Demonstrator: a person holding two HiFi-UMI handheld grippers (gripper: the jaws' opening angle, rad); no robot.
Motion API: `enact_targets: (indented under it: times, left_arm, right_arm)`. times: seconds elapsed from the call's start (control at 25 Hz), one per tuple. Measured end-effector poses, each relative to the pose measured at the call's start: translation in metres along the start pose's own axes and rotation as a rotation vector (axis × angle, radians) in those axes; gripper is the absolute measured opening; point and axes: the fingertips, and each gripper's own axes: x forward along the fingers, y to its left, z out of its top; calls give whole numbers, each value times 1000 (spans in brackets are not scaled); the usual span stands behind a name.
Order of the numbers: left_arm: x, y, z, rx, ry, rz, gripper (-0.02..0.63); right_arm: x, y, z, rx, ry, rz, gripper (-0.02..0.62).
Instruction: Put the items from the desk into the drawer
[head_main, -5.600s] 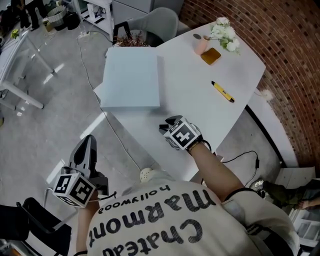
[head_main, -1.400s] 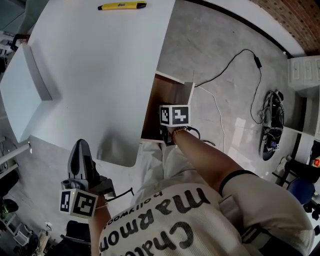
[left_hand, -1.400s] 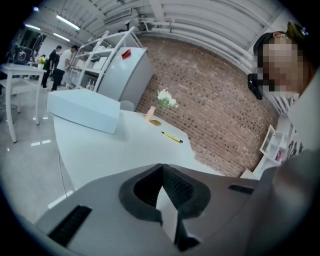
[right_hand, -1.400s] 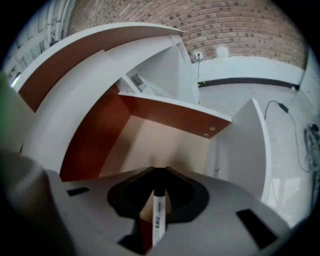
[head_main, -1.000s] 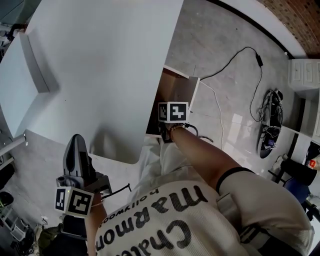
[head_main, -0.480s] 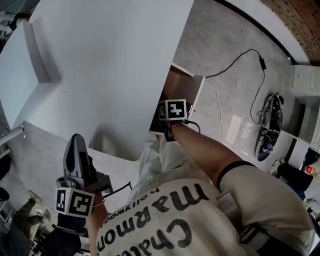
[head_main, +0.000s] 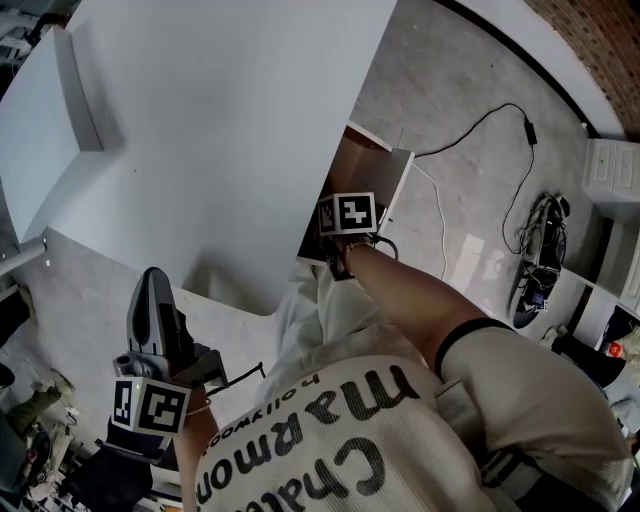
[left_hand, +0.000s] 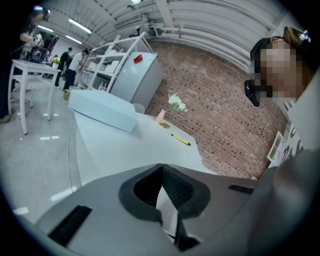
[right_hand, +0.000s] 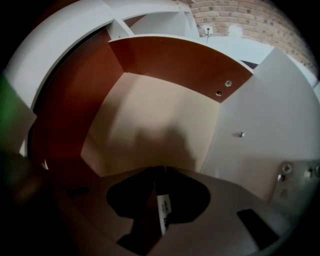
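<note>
Right gripper view: the right gripper (right_hand: 159, 172) points steeply down with its jaws clamped on a slim dark item (right_hand: 161, 212) bearing a white label, probably a pen or marker, though the shadow makes it hard to tell. It hangs over the open drawer (right_hand: 145, 107), which has a pale floor and reddish-brown walls. In the head view the drawer juts out from under the white desk (head_main: 220, 120). The left gripper (left_hand: 161, 167) is held off the desk's near edge, its jaws pressed together at the tips. Farther along the desk lies a pale blue box (left_hand: 102, 109), then a yellow pen (left_hand: 180, 140), a pink cup (left_hand: 160, 117) and white flowers (left_hand: 175, 102) before the brick wall (left_hand: 215, 110).
</note>
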Motion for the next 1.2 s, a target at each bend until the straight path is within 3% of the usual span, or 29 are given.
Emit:
enact_targets:
  times: [0.16, 0.44, 0.6, 0.76, 0.96, 1.2]
  left_arm:
    - [-6, -6, -3, 1, -8, 8, 2]
    - [-20, -12, -4, 3, -38, 31, 2]
    - [-30, -20, -7, -11, -60, 35, 2]
    - [-38, -36, -5, -14, -87, 25, 2]
    - [-53, -69, 2, -21, -132, -1, 2]
    - [-71, -120, 16, -65, -202, -54, 2]
  right_arm:
    - [-3, 3, -6, 11, 37, 28, 84]
    - [-9, 10, -8, -64, 41, 56, 106]
    - [-25, 13, -2, -95, -1, 59, 117]
    - [-54, 18, 10, -142, -86, 73, 115]
    - [-113, 27, 23, -100, -184, 137, 101]
    - [-227, 35, 62, -207, -444, 129, 26]
